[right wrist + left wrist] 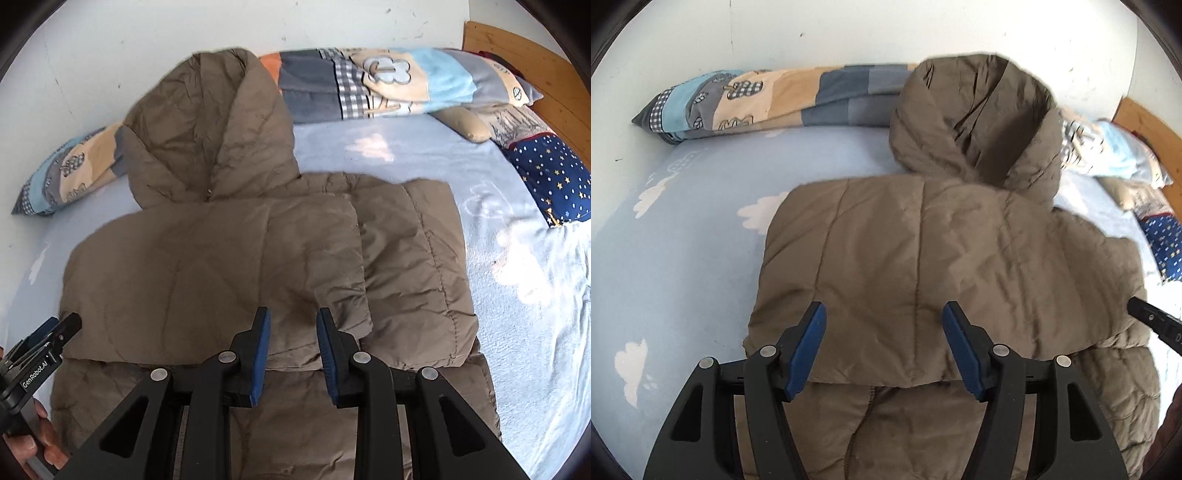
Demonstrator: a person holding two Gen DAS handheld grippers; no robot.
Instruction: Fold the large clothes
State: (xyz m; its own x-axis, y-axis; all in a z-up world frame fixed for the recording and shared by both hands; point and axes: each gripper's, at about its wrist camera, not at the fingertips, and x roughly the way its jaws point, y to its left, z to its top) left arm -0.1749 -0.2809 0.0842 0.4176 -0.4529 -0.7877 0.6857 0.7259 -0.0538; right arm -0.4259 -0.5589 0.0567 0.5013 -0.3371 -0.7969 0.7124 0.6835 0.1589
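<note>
A brown padded jacket (923, 258) lies on the bed with its hood (975, 118) toward the wall and both sleeves folded across the body. It also shows in the right wrist view (221, 258), where the cuff of one sleeve (343, 295) lies just ahead of my right gripper. My left gripper (884, 314) hovers open and empty over the folded left sleeve. My right gripper (293, 317) hovers over the jacket's middle, partly open, holding nothing. The left gripper also shows in the right wrist view (55, 328), and the right gripper's tip shows in the left wrist view (1145, 314).
The bed has a light blue sheet (683, 240) with white clouds. A rolled patchwork quilt (775, 99) lies along the white wall. A dark blue star-print pillow (550, 173) and a wooden headboard (517, 62) are at the right.
</note>
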